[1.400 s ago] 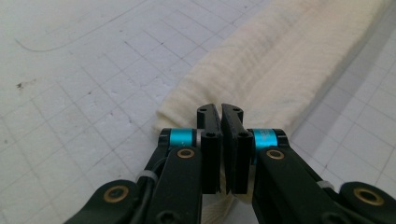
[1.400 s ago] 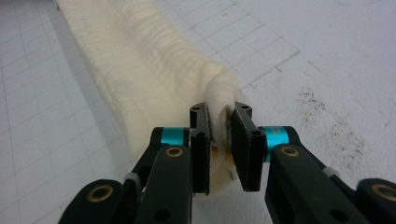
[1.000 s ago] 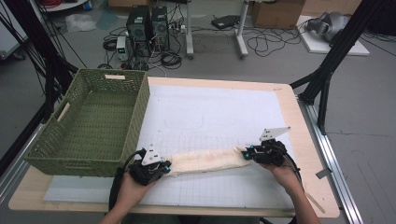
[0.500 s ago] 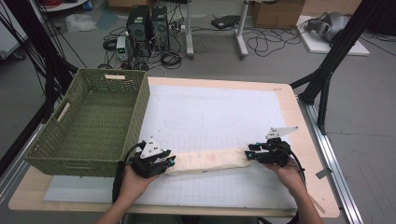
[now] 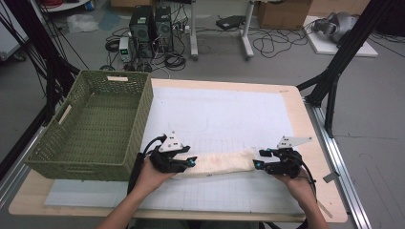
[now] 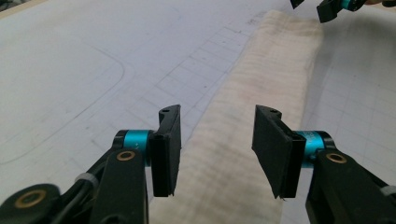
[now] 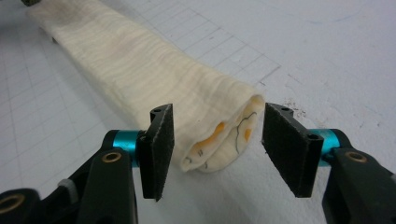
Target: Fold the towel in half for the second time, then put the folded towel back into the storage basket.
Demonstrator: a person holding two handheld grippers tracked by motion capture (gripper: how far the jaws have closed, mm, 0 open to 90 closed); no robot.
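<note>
The cream cloth (image 5: 222,163) lies folded into a long narrow strip on the near part of the surface (image 5: 248,114), right of the basket (image 5: 95,125). Both grippers, left (image 5: 192,161) and right (image 5: 258,159), have just been opening; their fingers stand apart at its ends, gripping nothing. Likely left: further folding or binning.

Bright, even light — soft shadows, sharp

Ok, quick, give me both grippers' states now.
Left gripper: open, just been opening, over the folded towel.
Right gripper: open, just been opening, at the towel's end.
</note>
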